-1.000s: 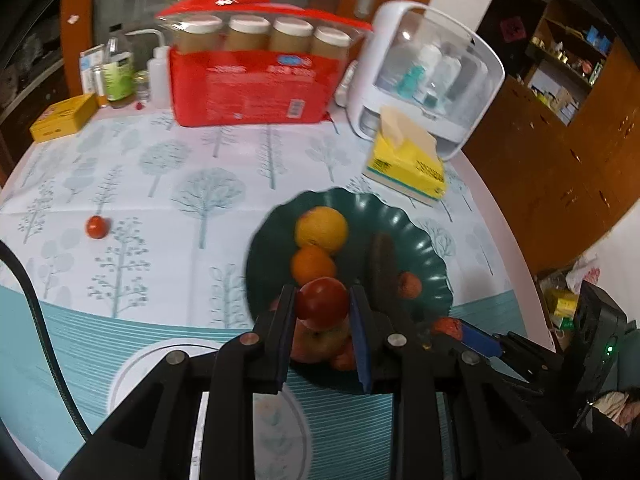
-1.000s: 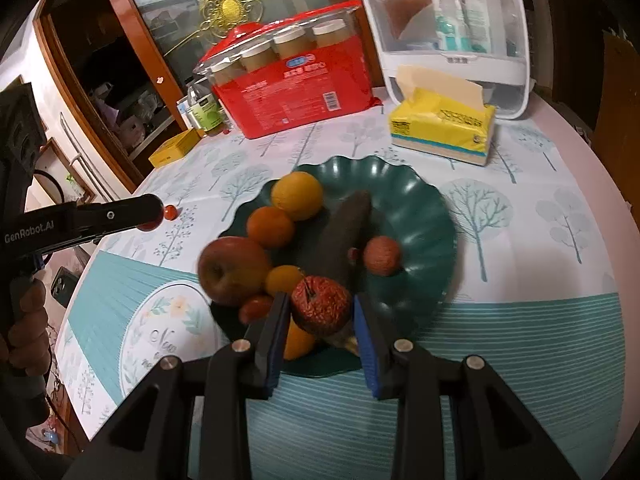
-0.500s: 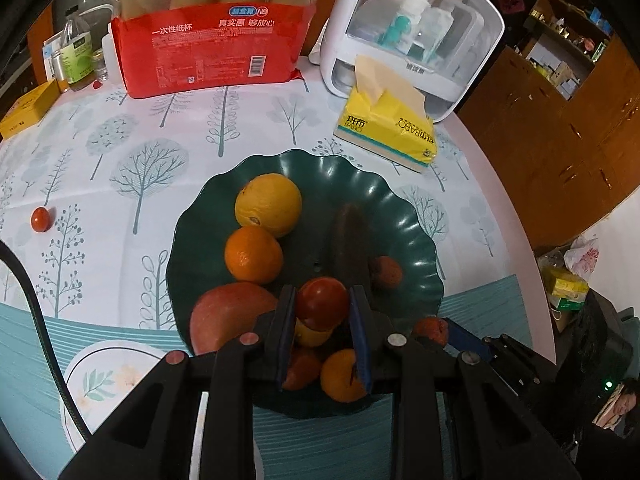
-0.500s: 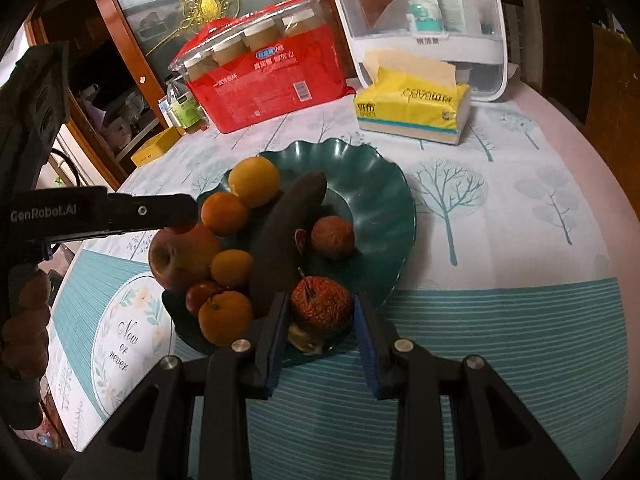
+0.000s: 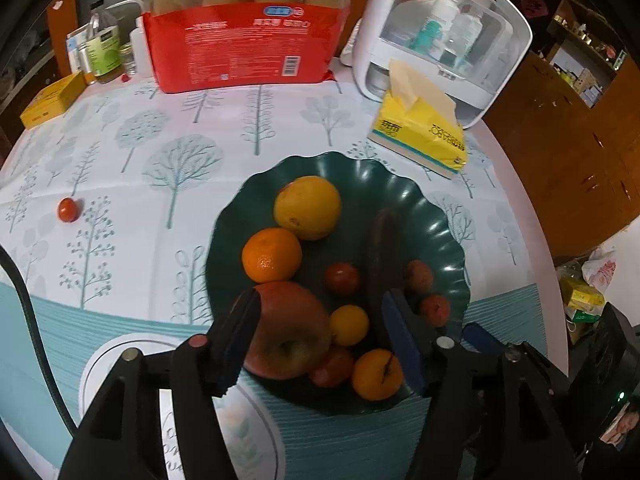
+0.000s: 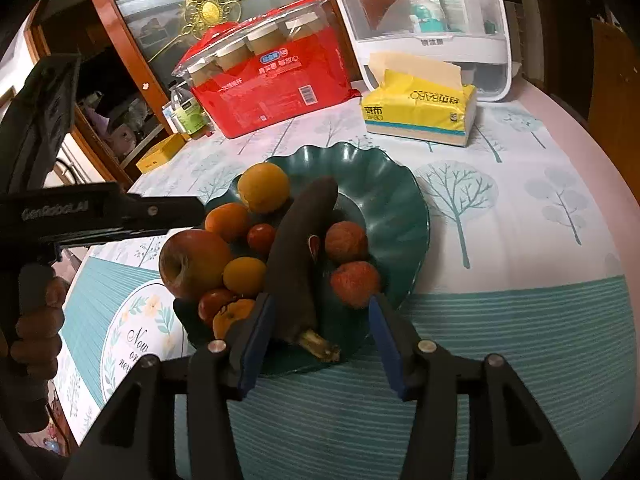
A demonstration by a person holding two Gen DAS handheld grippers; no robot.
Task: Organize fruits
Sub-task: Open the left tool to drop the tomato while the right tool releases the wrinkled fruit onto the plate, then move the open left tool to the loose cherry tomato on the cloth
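Having just opened, the left gripper (image 5: 320,330) stands spread; its small red tomato (image 5: 342,278) now rests at centre of the scalloped dark green plate (image 5: 436,216). The right gripper (image 6: 318,330) has likewise opened, its rough red lychee (image 6: 355,283) released at the plate's 4 o'clock. One stray red tomato (image 5: 67,210) remains on the bench at 9 o'clock.

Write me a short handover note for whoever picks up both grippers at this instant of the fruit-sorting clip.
Left gripper: jaws have just been opening, empty, above the apple.
Right gripper: jaws have just been opening, empty; the lychee lies on the green plate.
Done: small tomato, oranges, dark banana and both lychees are on the plate.
Left: one small tomato sits on the tablecloth, away from the plate.
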